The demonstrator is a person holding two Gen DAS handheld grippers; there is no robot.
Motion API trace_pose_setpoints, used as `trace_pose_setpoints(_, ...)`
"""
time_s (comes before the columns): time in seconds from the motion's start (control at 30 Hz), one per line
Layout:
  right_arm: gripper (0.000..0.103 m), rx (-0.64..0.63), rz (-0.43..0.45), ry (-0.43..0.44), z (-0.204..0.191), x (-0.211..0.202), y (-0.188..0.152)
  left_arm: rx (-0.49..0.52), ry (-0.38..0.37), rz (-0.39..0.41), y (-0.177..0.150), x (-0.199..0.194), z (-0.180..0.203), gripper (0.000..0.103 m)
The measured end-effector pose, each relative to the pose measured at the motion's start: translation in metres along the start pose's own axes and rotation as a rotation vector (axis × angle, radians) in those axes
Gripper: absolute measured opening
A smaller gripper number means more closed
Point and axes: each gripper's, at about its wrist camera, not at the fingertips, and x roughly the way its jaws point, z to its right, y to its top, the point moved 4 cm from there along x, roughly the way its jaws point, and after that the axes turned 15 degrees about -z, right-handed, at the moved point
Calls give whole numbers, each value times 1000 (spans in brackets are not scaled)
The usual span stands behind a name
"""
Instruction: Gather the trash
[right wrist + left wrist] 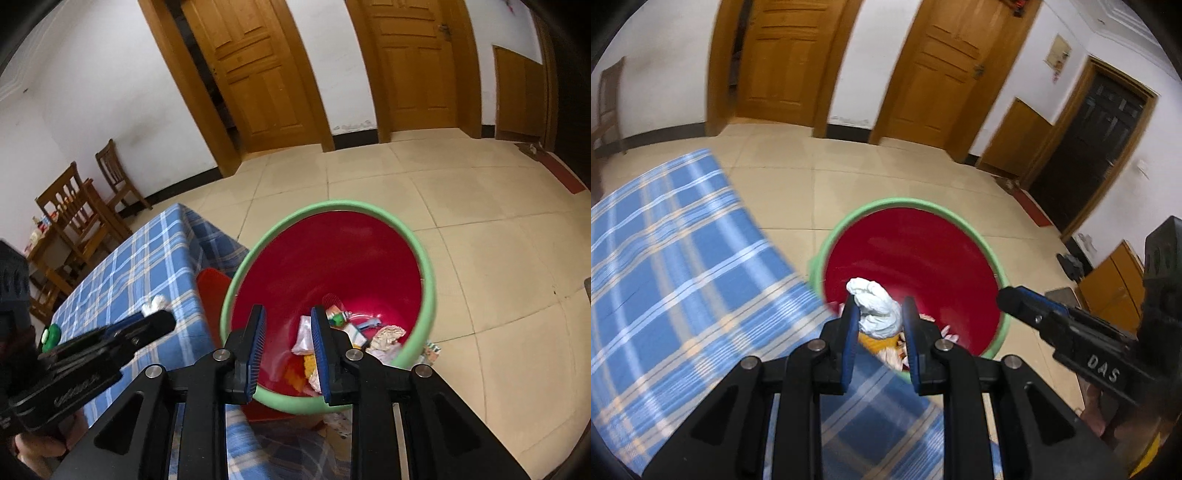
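A crumpled white tissue sits pinched between the blue pads of my left gripper, which is shut on it just above the near edge of the bin. The bin has a green rim and a red inside, and stands on the floor beside the table. In the right wrist view the bin holds several wrappers and scraps at its bottom. My right gripper hangs over the bin's near side with its jaws apart and nothing between them. The left gripper with the tissue shows at the left there.
A table under a blue plaid cloth borders the bin on the left, with a small green object on it. A red object sits between table and bin. Wooden chairs stand behind. Scraps lie by the bin on the tiled floor.
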Motion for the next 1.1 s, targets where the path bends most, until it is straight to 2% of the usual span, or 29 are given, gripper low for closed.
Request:
trace_pose_setpoints(0.07,25,10,2,-6,6,-3,-2,20,-12,-4,5,5,6,23)
trace_pose_setpoints(0.13,25,19,3,-11,11,-5,-3,23,-12,-12,7,9,10,40)
trace_pose_setpoints(0.23,27,28,6,-13,16,-9,-5,12,6,-3,6,7,11,54)
trace_pose_setpoints(0.37,40,22,12,-12,13,-14,-8,-8,43,-14,-3,3,7,57)
trace_pose_setpoints(0.43,45,13,15,-10,9,-16,-10,-29,52,-15,-11,-3,2,66)
trace_pose_setpoints(0.5,54,4,18,-7,4,-18,-13,-56,75,-3,-19,-10,-4,70)
trace_pose_setpoints(0.8,59,-50,18,23,-26,-23,-31,-226,220,68,-53,-55,-46,71)
trace_pose_setpoints(1.1,60,-121,36,57,-64,-29,-49,-301,318,116,-82,-90,-60,71)
